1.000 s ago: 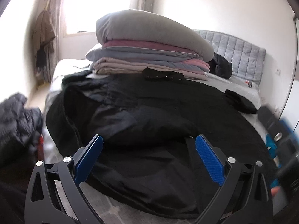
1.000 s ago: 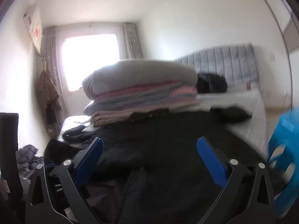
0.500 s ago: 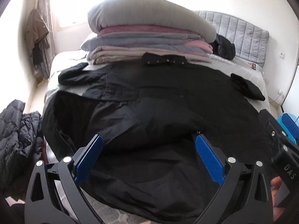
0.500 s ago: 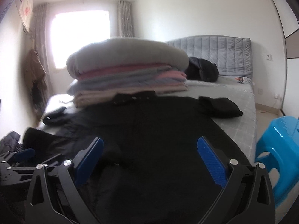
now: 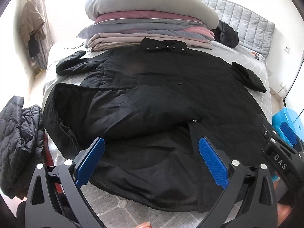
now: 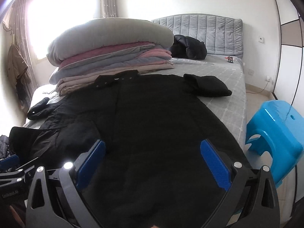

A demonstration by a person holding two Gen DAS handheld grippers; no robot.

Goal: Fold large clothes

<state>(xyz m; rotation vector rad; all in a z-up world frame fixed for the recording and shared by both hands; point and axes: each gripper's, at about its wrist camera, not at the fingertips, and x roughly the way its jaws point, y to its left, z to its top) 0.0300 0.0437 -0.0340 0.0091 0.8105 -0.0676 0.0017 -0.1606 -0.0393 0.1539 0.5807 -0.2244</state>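
Across the grey bed [image 6: 235, 95], a long black coat [image 5: 171, 98] is lying spread out, its snap collar [image 5: 164, 45] pointing toward a stack of folded quilts [image 6: 114, 57] and its hem reaching the near edge. One front panel is lying folded open on the left side, showing the lining. Both sleeves are sticking out sideways, one to each side. Above the hem, the left gripper [image 5: 152, 157] is hovering with its blue jaws wide apart, clamping nothing. Beside it, the right gripper [image 6: 153, 158] is hanging over the coat's lower half, jaws likewise spread and holding nothing. A blue plastic stool [image 6: 275, 133] is standing just beside the bed on the right, and a dark puffer jacket [image 5: 17, 136] is lying heaped off the left side.
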